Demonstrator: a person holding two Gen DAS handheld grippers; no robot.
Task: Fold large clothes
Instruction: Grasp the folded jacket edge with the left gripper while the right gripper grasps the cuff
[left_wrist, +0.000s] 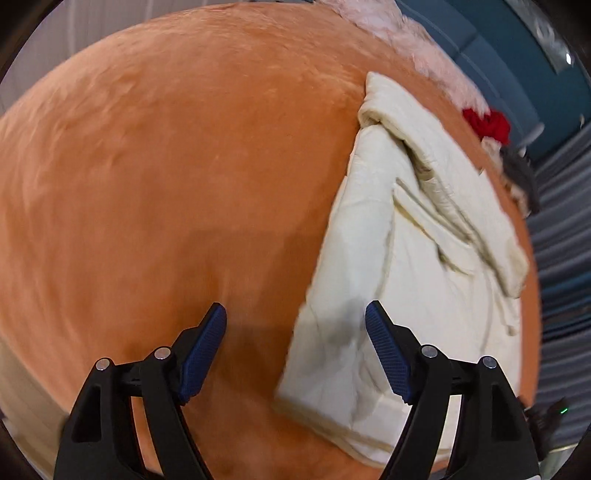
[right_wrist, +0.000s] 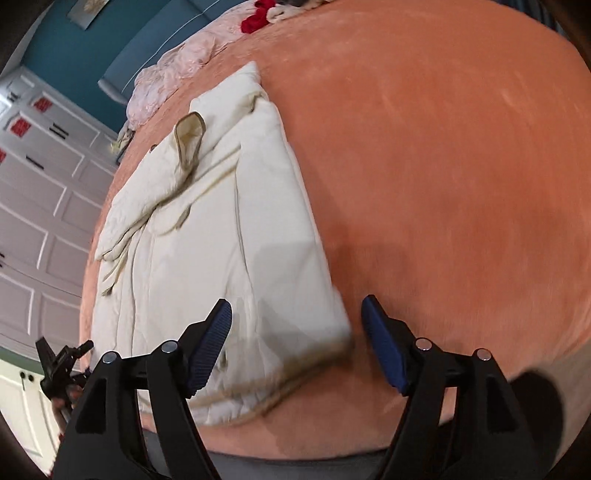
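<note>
While the folded cream garment (left_wrist: 406, 258) lies on the orange bed (left_wrist: 166, 166), left gripper (left_wrist: 295, 350) and right gripper (right_wrist: 295, 343) hang above it — both released, empty.

Your right gripper (right_wrist: 297, 341) hangs with its jaws apart above the near corner of the cream coat (right_wrist: 221, 236), gripping nothing. The coat lies folded on the orange bedspread (right_wrist: 443, 184); beyond the coat, pink bedding (right_wrist: 173, 74).

- Near hem of the cream quilted garment (right_wrist: 229, 258) smears into blur at the lower middle of the right wrist view.
- Red crumpled fabric (right_wrist: 255, 18) is cut by the top edge.
- Small dark object (left_wrist: 521, 173) at right edge: too blurred to identify.
</note>
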